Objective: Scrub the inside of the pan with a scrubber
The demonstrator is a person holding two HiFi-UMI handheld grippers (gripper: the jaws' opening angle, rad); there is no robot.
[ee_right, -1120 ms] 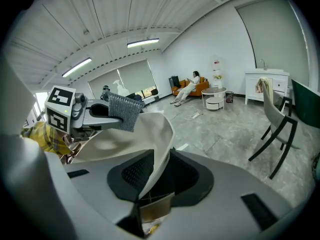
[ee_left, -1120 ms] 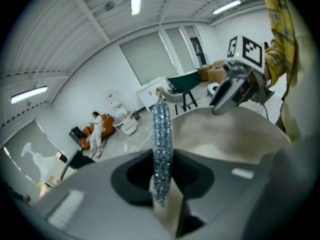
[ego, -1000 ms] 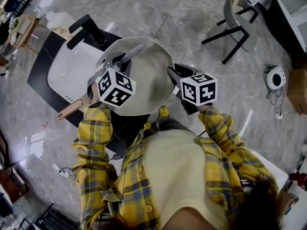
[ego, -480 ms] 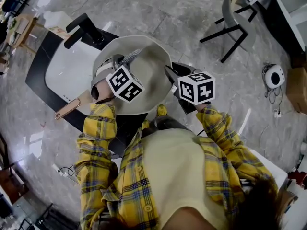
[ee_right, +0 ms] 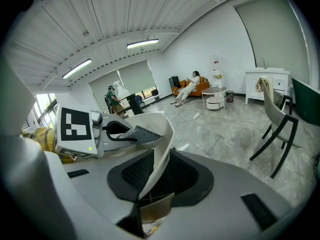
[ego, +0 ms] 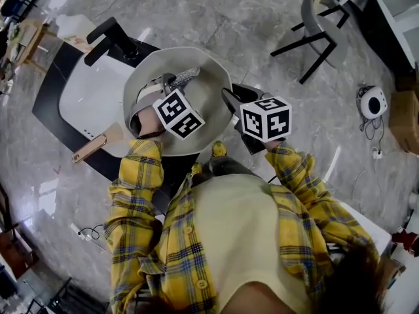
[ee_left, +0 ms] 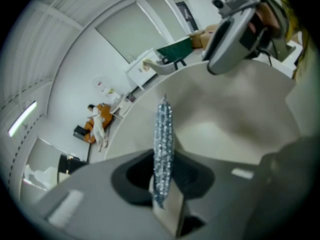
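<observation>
A pale, wide pan (ego: 206,87) is held over the sink, its copper-coloured handle (ego: 91,148) pointing to the lower left. My left gripper (ego: 167,85) reaches inside the pan and is shut on a silvery mesh scrubber (ego: 184,77). In the left gripper view the scrubber (ee_left: 163,144) stands on edge between the jaws of that gripper (ee_left: 162,184), against the pan's inner wall (ee_left: 225,119). My right gripper (ego: 230,103) is shut on the pan's right rim. In the right gripper view the rim (ee_right: 159,154) runs down into that gripper (ee_right: 155,184), and the scrubber (ee_right: 137,133) shows beyond it.
A white sink basin (ego: 85,97) set in a black counter lies under the pan, with a black faucet (ego: 111,38) behind it. On the marble floor stand a grey chair (ego: 321,25), a round white device (ego: 371,103) and a cardboard box (ego: 406,120).
My left gripper has slid to the right and turned, going deeper into the pan with the scrubber. The pan and my right gripper have shifted slightly left.
</observation>
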